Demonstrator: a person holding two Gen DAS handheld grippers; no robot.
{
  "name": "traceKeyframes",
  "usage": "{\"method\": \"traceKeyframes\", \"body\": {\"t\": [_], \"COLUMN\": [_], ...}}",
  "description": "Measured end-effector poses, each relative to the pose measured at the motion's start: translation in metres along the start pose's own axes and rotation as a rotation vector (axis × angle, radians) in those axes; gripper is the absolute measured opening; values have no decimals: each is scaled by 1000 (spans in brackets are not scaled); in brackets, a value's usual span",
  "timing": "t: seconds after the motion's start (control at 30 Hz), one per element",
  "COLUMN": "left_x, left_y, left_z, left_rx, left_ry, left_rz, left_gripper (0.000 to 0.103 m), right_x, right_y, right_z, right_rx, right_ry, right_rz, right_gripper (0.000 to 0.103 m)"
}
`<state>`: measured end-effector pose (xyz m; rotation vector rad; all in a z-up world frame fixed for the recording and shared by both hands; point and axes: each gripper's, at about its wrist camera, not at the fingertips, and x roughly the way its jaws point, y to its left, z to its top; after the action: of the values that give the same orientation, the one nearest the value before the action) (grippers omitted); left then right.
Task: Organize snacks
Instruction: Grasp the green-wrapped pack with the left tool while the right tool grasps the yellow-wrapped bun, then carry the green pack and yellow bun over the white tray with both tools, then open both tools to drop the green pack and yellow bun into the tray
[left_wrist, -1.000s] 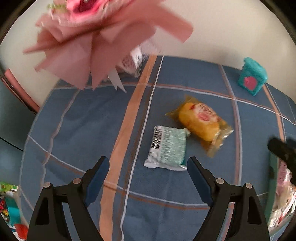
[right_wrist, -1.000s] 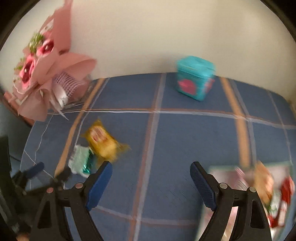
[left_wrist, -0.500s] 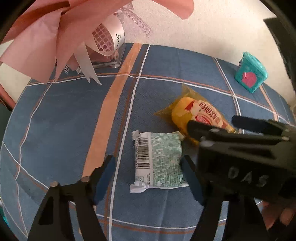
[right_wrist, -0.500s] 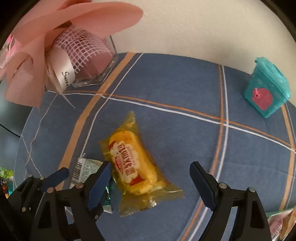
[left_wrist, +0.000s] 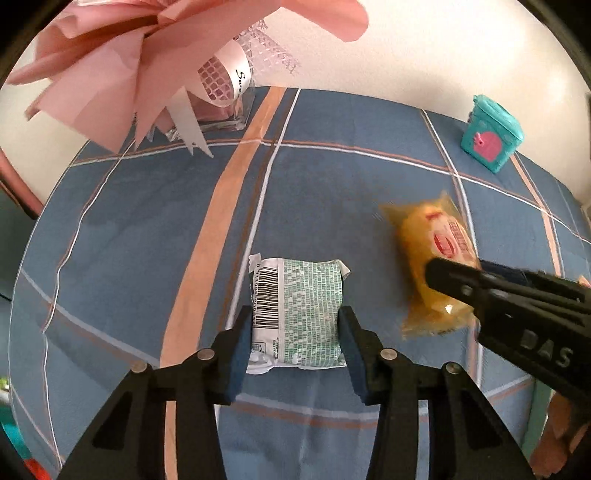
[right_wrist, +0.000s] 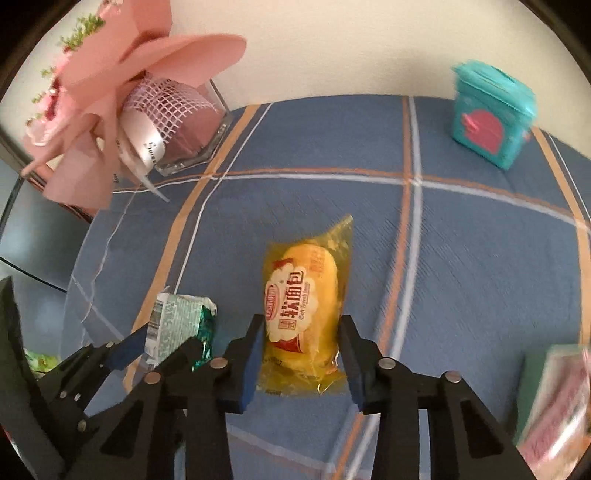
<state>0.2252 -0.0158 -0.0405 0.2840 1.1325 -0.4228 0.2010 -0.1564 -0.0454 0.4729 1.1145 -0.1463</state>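
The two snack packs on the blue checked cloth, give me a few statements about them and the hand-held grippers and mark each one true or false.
1. The green-and-white snack pack lies between the fingers of the left hand-held gripper. True; its jaws are closing.
2. The yellow bread pack sits inside the glass vase. False: it lies on the cloth between the fingers of the right hand-held gripper, whose jaws are closing.
3. The teal box stands near the wall, apart from both packs. True.
4. The two packs are stacked. False: they lie side by side.
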Motion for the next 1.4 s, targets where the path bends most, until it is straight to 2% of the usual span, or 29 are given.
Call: {"method": "traceKeyframes", "body": {"t": [0.23, 0.33, 0.47, 0.67, 0.87, 0.97, 1.07, 1.1, 1.23, 1.27, 1.3, 1.33, 1.4], "left_x": [-51, -82, -114, -137, -127, -123, -123, -124, -129, -130, -129, -130, -131], "left_y": [-30, -60, -102, -179, -233, -254, -257, -256, -236, -228, -223, -216, -201], "left_z": [-35, -52, -67, -88, -109, -120, -123, -123, -130, -132, -134, -136, -143], "left_rx": [-17, 6, 57, 171, 248, 295, 298, 298, 274, 256, 242, 231, 219], "left_ry": [-8, -30, -59, -73, -32, -1, 8, 5, -19, -24, -28, -36, -56], "left_rz": [-18, -59, -116, -188, -222, -247, -251, -246, -215, -197, -172, -141, -71], "left_gripper": [47, 47, 47, 47, 47, 48, 51, 58, 64, 67, 75, 80, 84], "right_x": [-74, -114, -172, -223, -228, -222, -219, -218, -216, -216, -215, -216, -213], "right_y": [-32, -53, -90, -149, -199, -213, -220, -219, -216, -214, -211, -208, -200], "right_z": [-57, -83, -114, -155, -182, -193, -200, -202, -208, -211, -213, -216, -221], "right_rx": [80, 111, 157, 218, 287, 310, 316, 313, 314, 320, 323, 325, 316], "right_ry": [-40, -71, -140, -181, -152, -129, -120, -118, -109, -108, -108, -109, -105], "right_rz": [23, 19, -24, -158, -248, -243, -238, -244, -261, -257, -255, -257, -263], "right_gripper": [41, 41, 41, 41, 41, 43, 43, 43, 47, 54, 59, 69, 72]}}
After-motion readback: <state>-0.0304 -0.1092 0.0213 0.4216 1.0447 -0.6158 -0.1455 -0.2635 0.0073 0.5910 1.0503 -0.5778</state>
